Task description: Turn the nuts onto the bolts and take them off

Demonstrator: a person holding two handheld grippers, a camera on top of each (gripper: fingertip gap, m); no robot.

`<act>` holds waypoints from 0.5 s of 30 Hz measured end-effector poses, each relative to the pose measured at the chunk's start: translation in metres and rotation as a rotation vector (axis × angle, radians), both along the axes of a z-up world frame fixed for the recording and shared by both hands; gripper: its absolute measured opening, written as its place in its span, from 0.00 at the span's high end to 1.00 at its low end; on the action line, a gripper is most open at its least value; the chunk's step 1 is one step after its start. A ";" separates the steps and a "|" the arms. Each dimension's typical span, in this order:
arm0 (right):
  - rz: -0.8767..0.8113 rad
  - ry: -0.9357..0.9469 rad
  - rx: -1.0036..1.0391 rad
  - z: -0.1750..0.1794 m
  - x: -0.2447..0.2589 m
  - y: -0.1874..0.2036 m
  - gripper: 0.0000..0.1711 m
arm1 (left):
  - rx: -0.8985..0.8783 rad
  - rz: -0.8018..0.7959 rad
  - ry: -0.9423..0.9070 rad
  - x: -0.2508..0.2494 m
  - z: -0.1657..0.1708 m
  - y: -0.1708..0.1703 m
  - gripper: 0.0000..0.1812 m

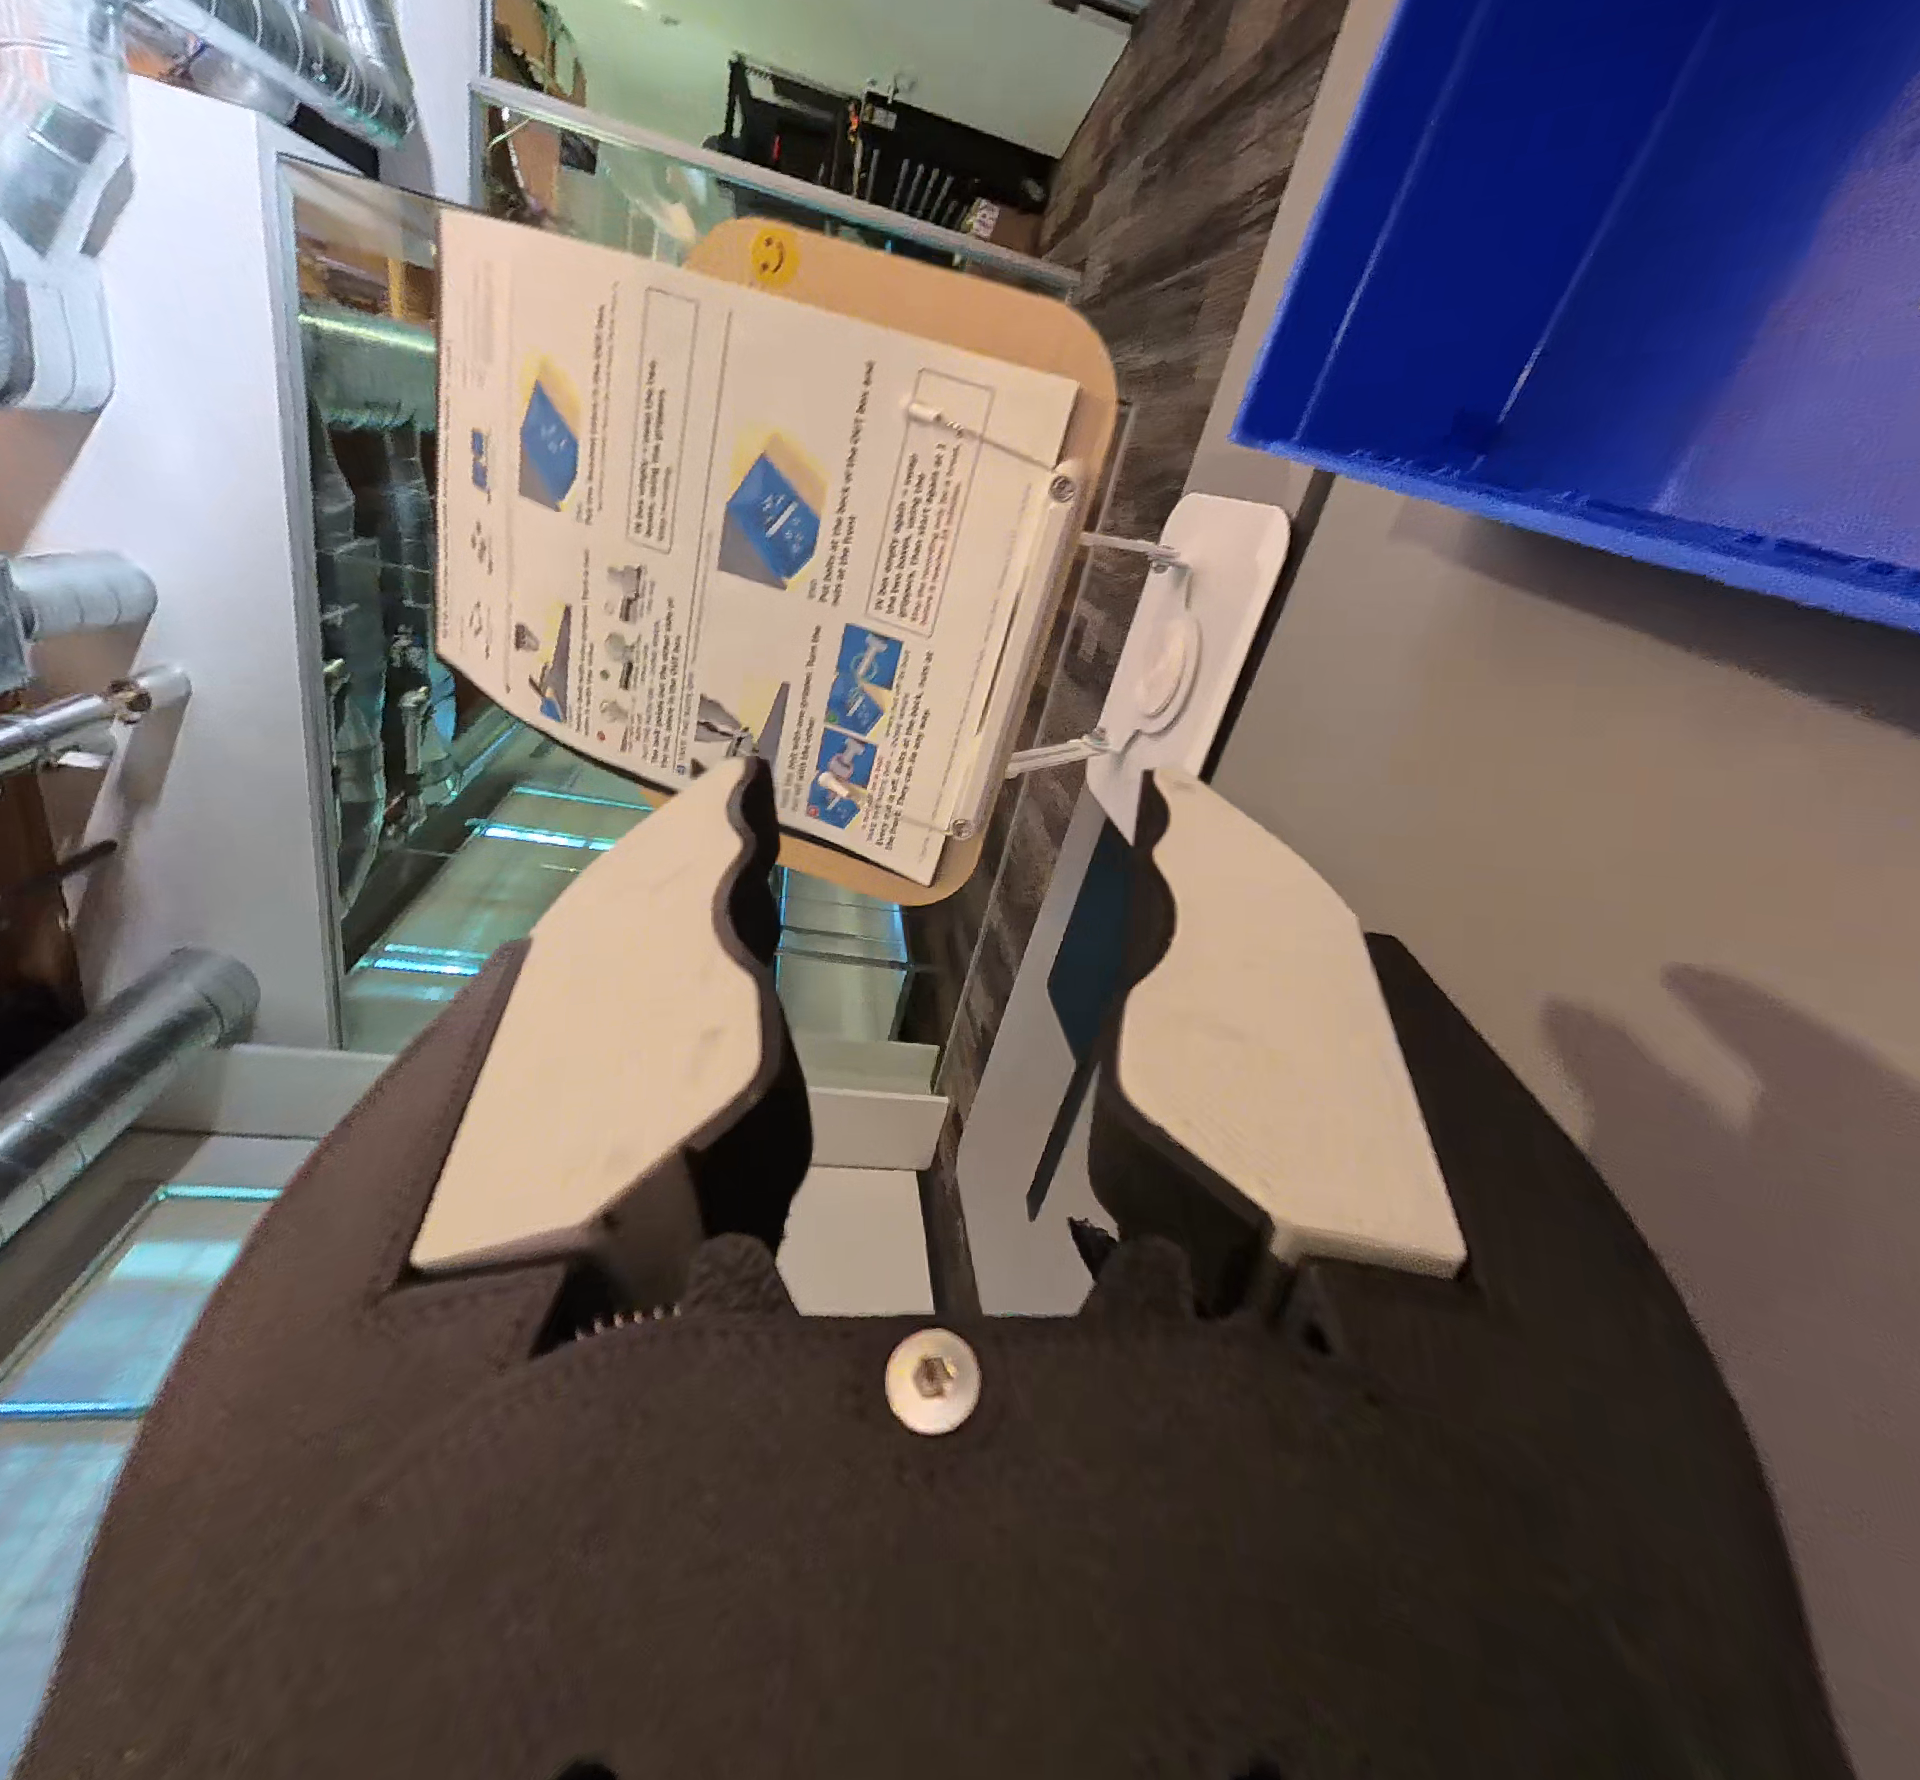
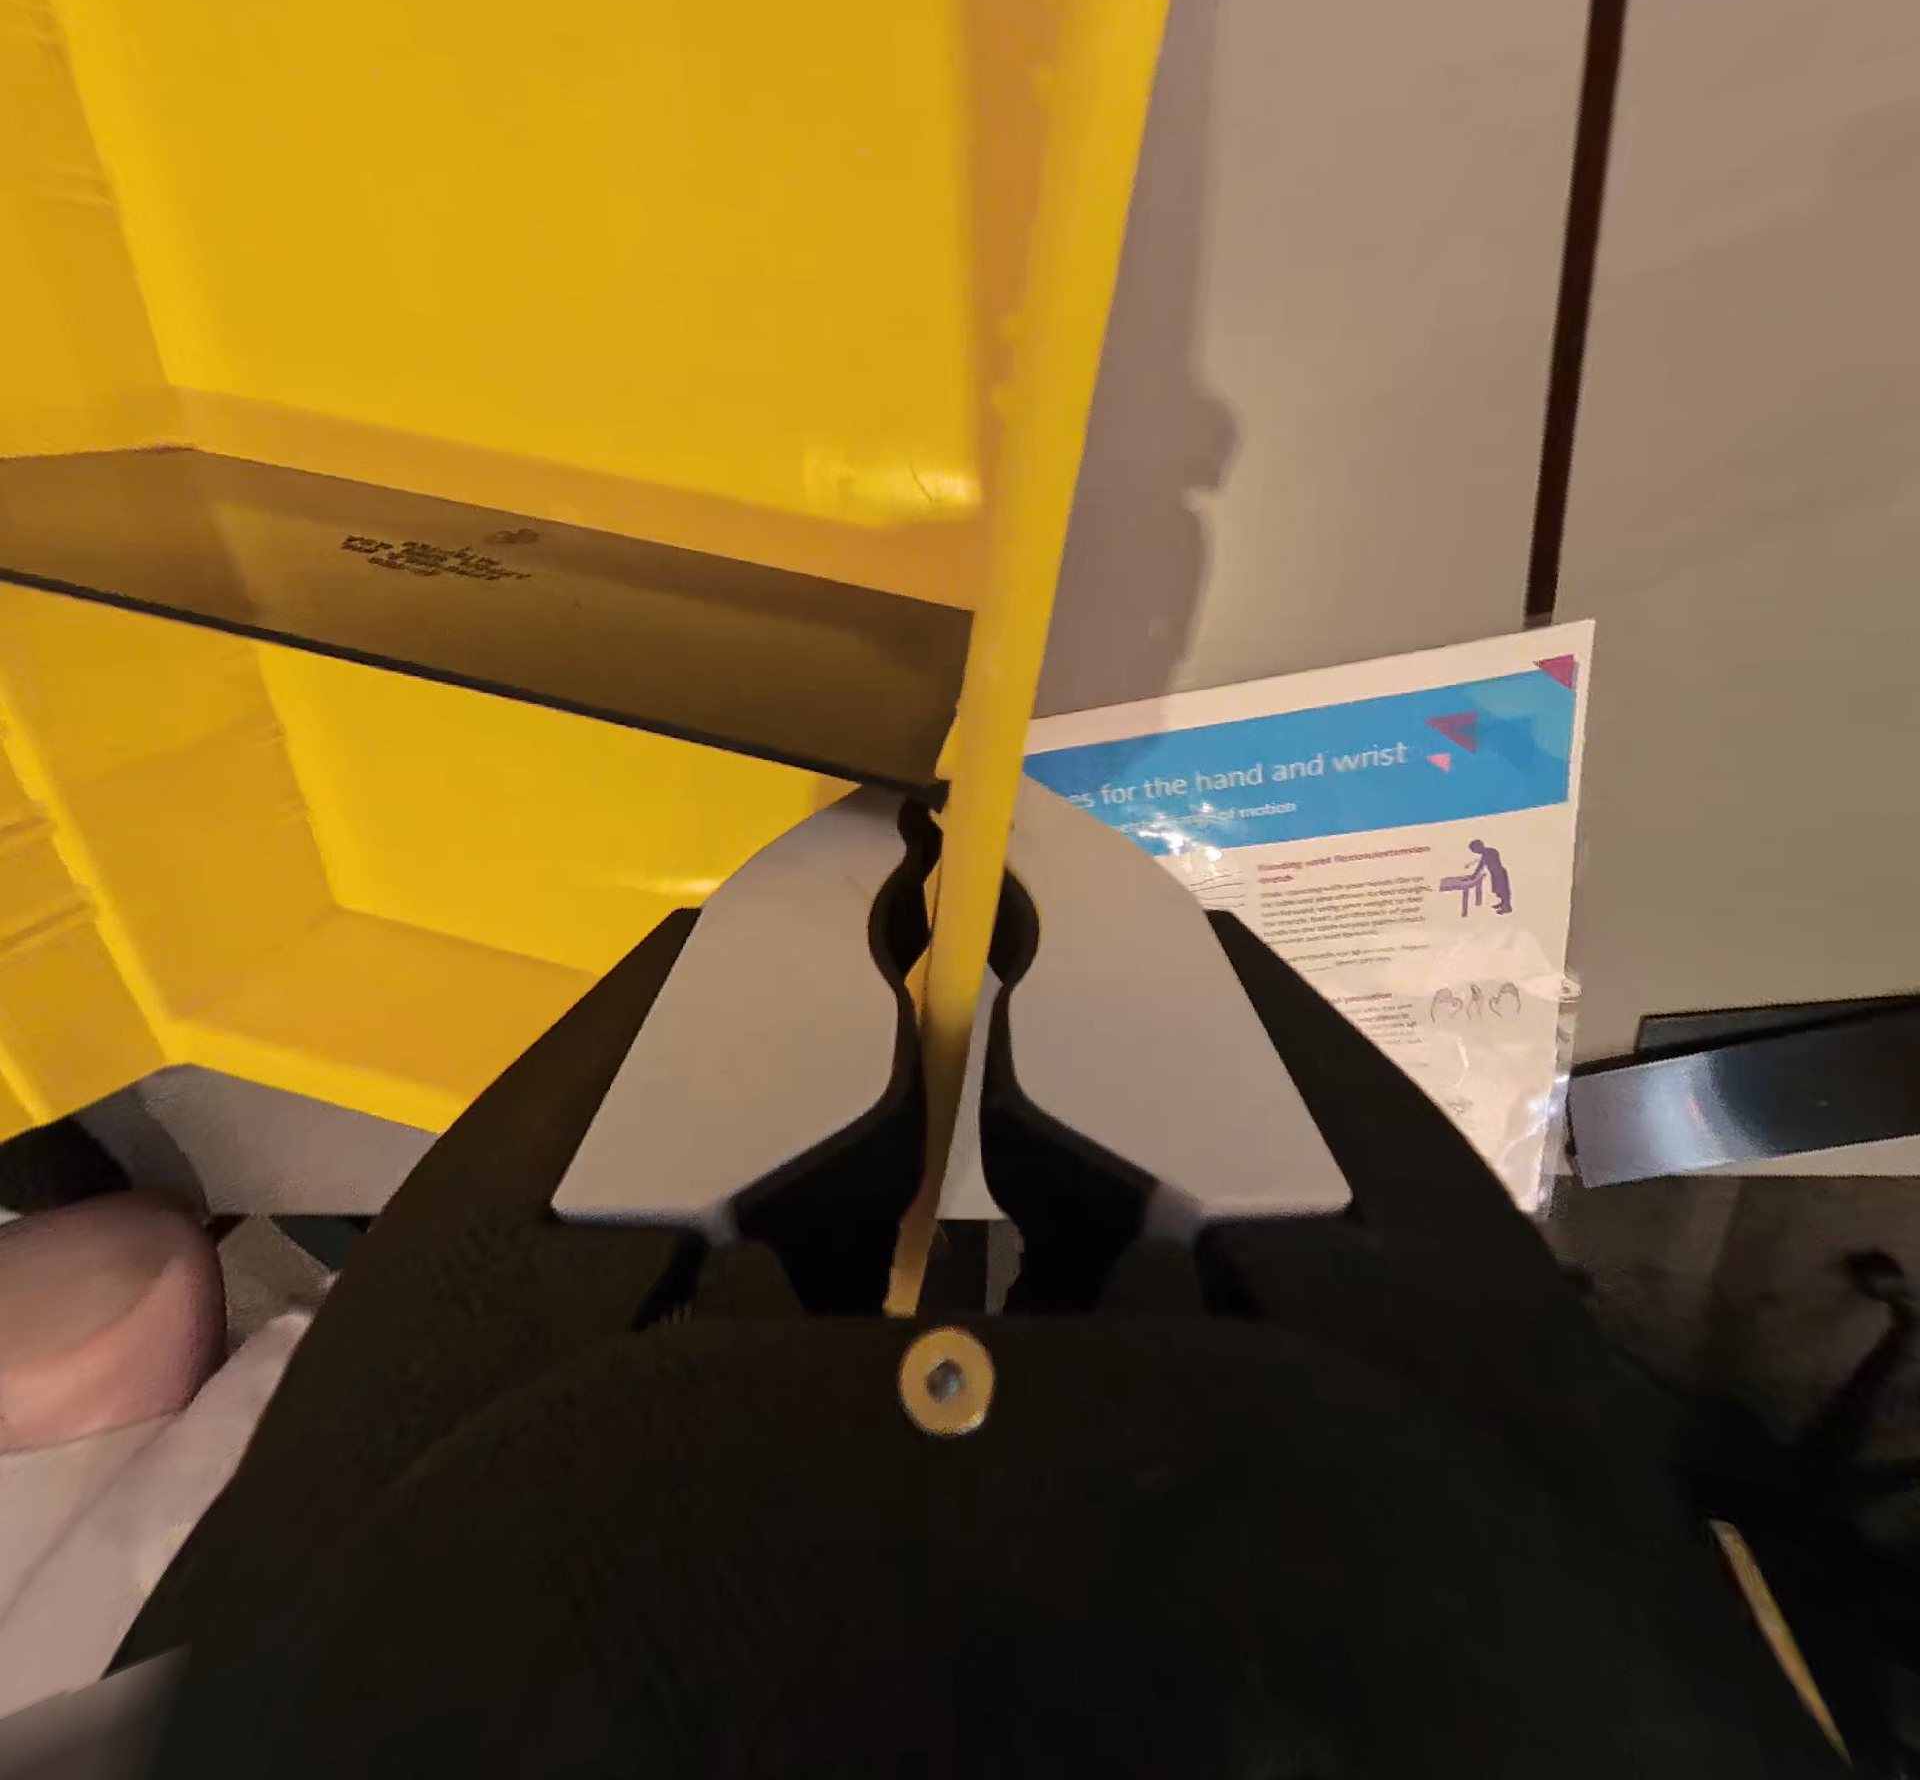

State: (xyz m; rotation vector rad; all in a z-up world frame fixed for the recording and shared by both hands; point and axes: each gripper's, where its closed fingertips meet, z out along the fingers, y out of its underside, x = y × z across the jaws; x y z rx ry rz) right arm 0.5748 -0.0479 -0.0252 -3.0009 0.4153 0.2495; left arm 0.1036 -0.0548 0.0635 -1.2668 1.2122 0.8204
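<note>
in the left wrist view the picture is rolled on its side, and we look past our left gripper (image 1: 951,785) at a white printed instruction sheet (image 1: 727,525) clipped to a rounded brown board (image 1: 1081,359) that stands on thin metal rods from a white flat base (image 1: 1195,629). that base rests on a plain grey table surface (image 1: 1507,847). a deep blue plastic bin (image 1: 1621,203) fills the upper right corner, sitting on the same surface, its ribbed wall toward us. shiny silver ventilation ducts (image 1: 239,16) and glass partitions run along the left edge. our left claw is spread wide with nothing between its white-faced fingers (image 1: 623,1034), and it touches nothing we can see. in the right wrist view a bright yellow plastic bin (image 2: 571,224) takes up most of the left and top, split by a flat black divider panel (image 2: 468,587) into two compartments. beyond it, a laminated white sheet with a blue header band (image 2: 1351,847) leans against a pale wall. our right gripper (image 2: 961,847) is clenched on the thin yellow side wall of that bin, which runs straight down the gap between the two fingers, one finger inside the bin and one outside. we see no nuts or bolts in either view, and cannot tell where they lie.
</note>
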 end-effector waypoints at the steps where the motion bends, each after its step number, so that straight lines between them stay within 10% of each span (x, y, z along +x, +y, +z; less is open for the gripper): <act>1: -0.015 0.021 0.004 -0.007 0.004 -0.004 0.96 | -0.015 -0.003 -0.004 0.001 -0.003 0.000 0.64; 15: -0.004 0.140 0.044 -0.040 0.026 -0.022 0.96 | -0.388 0.091 -0.365 -0.023 -0.039 0.032 0.58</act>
